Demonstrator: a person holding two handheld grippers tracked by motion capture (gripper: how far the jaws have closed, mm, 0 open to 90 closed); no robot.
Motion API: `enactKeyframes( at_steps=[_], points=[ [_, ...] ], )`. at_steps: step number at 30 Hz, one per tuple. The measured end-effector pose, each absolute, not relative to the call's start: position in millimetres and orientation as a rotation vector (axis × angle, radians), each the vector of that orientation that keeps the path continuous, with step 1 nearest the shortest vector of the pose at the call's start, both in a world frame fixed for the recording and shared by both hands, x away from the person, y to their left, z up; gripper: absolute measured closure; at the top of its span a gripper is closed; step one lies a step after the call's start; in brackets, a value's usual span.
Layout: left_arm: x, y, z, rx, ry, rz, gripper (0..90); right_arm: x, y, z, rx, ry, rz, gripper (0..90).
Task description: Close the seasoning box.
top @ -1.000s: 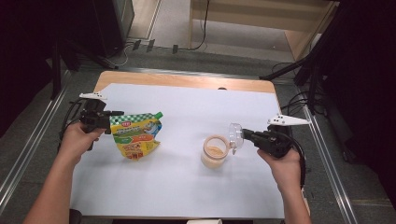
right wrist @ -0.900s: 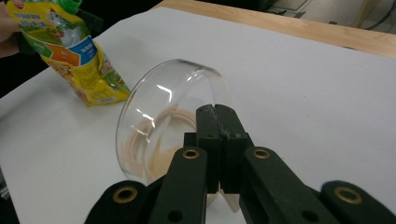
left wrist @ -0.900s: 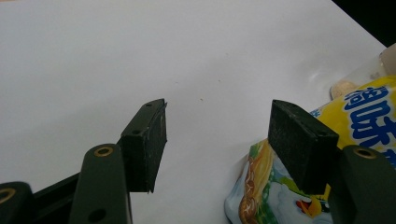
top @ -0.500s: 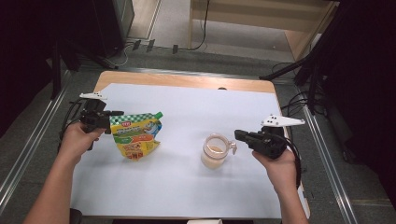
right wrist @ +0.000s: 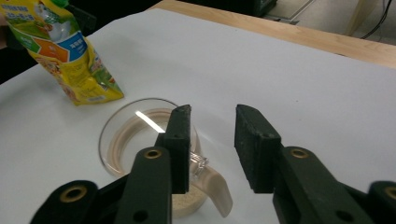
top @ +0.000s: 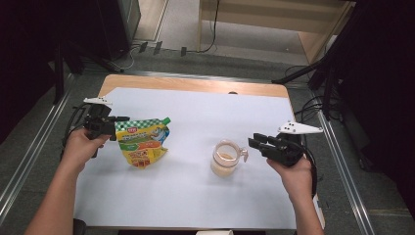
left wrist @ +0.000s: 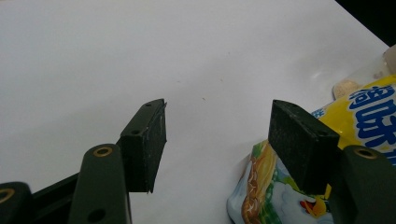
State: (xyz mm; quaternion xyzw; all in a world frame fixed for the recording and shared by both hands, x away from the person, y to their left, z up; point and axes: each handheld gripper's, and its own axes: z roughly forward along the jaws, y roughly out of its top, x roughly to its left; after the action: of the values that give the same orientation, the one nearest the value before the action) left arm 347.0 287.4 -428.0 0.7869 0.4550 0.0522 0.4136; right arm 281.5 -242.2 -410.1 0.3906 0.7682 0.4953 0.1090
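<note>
A yellow and green snack pouch [top: 143,142] lies on the white sheet [top: 195,112] at the left. My left gripper [top: 120,126] sits at its upper left corner. In the left gripper view the left gripper [left wrist: 217,107] stands open over bare sheet, and the pouch [left wrist: 364,107] lies outside its right jaw. A glass mug [top: 225,159] with beige contents stands right of centre. My right gripper [top: 253,143] is just right of the mug's handle. Its jaws have just been opening. In the right gripper view the right gripper [right wrist: 212,114] is open, with the mug [right wrist: 135,135] and its handle beside the left jaw and the pouch [right wrist: 70,51] beyond.
A wooden table edge [top: 195,84] runs along the far side of the sheet. Metal rails [top: 29,161] flank the table left and right, and cables [top: 313,105] lie off the right side. Bare sheet stretches between the pouch and the mug.
The right gripper was shut at the mug's handle; its jaws have opened and let it go. The mug, the pouch and the left gripper have stayed put.
</note>
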Motion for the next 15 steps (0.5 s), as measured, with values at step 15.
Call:
enactKeyframes(
  at_steps=[15],
  points=[
    [347.0,288.6,-429.7,1.988,1.139,0.148,37.5,289.4,-259.9,-434.7,1.193,2.222,1.411,51.9]
  ],
)
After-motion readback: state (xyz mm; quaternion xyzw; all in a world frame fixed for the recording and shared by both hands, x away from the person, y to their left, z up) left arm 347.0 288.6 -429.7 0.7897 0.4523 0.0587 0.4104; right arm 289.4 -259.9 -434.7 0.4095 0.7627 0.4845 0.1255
